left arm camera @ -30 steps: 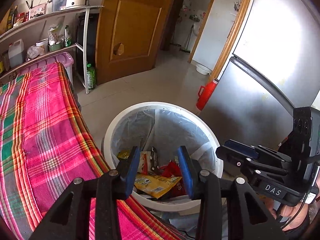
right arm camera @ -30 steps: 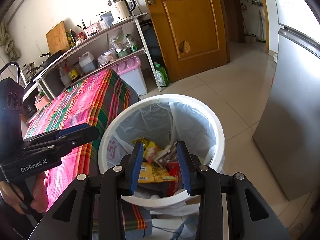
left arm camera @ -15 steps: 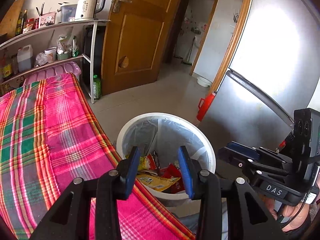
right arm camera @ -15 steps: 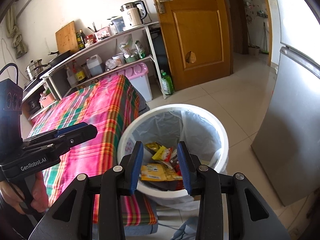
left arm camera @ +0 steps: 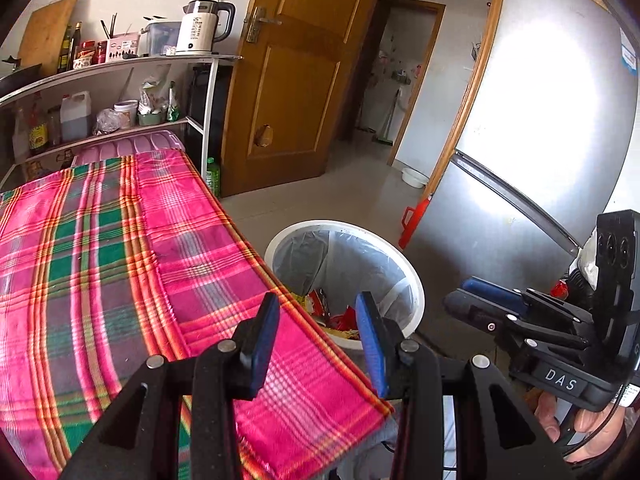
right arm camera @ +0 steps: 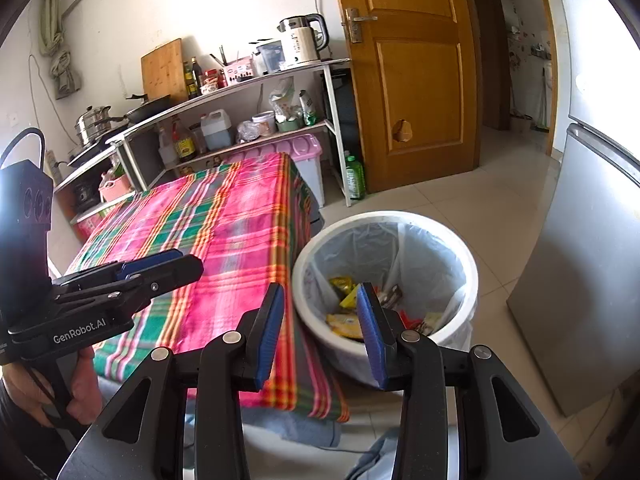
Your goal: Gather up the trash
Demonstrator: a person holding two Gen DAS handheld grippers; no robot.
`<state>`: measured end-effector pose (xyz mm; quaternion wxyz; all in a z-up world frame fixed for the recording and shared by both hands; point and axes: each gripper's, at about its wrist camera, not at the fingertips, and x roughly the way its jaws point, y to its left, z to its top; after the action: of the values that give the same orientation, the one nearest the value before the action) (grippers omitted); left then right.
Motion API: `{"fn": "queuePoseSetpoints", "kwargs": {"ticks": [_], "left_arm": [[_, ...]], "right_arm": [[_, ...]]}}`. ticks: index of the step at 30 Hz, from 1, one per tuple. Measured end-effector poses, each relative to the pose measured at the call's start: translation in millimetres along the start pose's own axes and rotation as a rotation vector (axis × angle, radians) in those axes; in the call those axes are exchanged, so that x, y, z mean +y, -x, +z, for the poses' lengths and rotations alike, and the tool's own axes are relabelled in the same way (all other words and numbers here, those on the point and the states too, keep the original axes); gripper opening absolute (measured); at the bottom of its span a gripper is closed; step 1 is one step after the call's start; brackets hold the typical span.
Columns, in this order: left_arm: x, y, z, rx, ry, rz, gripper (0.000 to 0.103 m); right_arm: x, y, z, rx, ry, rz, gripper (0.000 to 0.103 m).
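Note:
A white round trash bin (left arm camera: pixel 404 268) (right arm camera: pixel 464 252) with a clear liner stands on the floor beside the table. Several snack wrappers (left arm camera: pixel 320 304) (right arm camera: pixel 346 322), yellow and red, lie at its bottom. My left gripper (left arm camera: pixel 318 318) hangs open and empty over the corner of the pink plaid tablecloth (left arm camera: pixel 120 260), the bin just beyond its fingertips. My right gripper (right arm camera: pixel 320 308) hovers before the bin's near rim, above the cloth's edge (right arm camera: pixel 224 220). Its jaws are opening and nothing is between them. Each gripper shows from the side in the other's view.
A white shelf rack (right arm camera: pixel 240 84) with a kettle (left arm camera: pixel 202 26), bottles and jars stands behind the table. Beyond the bin are a wooden door (right arm camera: pixel 416 80), a silver fridge (left arm camera: pixel 540 140) with a red container (left arm camera: pixel 414 216) beside it, and a green bottle (right arm camera: pixel 354 176).
Both grippers have drawn back and upward from over the bin. The bin now sits smaller and farther off, and much more of the tablecloth shows. The right jaws stand slightly wider.

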<state>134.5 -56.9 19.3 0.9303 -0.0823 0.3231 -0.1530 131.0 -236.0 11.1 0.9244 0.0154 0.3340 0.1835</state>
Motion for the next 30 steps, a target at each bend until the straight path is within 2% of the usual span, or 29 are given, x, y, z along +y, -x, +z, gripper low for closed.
{"fn": "queuePoseSetpoints", "kwargs": {"ticks": [6,15,17,30], "left_arm": [[0,22,-13,-0.015,-0.008,0.016,0.041],[-3,50,-30,-0.038,-0.012,0.040,0.048],[-4,55,-32,-0.043,-0.015,0.045,0.052],[-8,65,-44,-0.056,-0.023,0.055,0.053]], "right_arm": [[16,19,-12,-0.013,0.026,-0.003,0.039],[24,43,-29,-0.028,0.042,-0.007,0.039],[24,47,-32,-0.034,0.040,-0.011,0.039],[21,56,-37,-0.046,0.043,-0.016,0.039]]}}
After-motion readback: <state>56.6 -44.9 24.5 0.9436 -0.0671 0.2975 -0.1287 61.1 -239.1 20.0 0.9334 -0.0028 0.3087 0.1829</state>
